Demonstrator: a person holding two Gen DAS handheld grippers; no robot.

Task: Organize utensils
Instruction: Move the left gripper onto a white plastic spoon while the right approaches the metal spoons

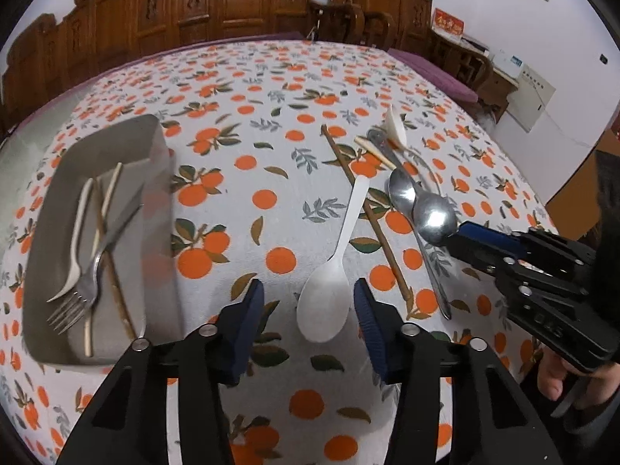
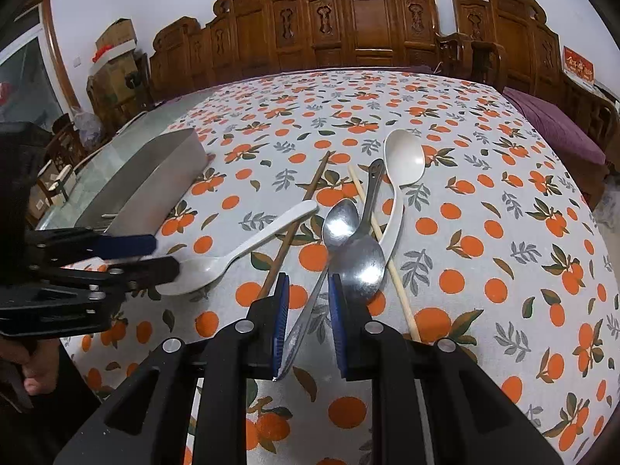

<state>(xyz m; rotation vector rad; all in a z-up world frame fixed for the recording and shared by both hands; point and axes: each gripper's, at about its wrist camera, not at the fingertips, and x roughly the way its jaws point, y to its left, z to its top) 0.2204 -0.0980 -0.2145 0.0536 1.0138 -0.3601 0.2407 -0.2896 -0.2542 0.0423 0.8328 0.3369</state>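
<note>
A grey tray (image 1: 155, 143) at the left holds a white fork, a metal fork (image 1: 87, 286) and chopsticks. My left gripper (image 1: 308, 310) is open, its fingers on either side of the bowl of a white plastic spoon (image 1: 329, 290) lying on the cloth. My right gripper (image 2: 308, 310) is open around the handle of a small metal spoon (image 2: 341, 223). A larger metal spoon (image 2: 362, 261), a second white spoon (image 2: 403, 159), a brown chopstick (image 2: 310, 190) and a pale chopstick (image 2: 403, 294) lie crossed beside it.
The table carries an orange-print cloth (image 1: 252, 89). Carved wooden chairs (image 2: 368, 19) stand along the far side. A purple cushion (image 2: 554, 128) lies at the right. The tray also shows in the right wrist view (image 2: 155, 178).
</note>
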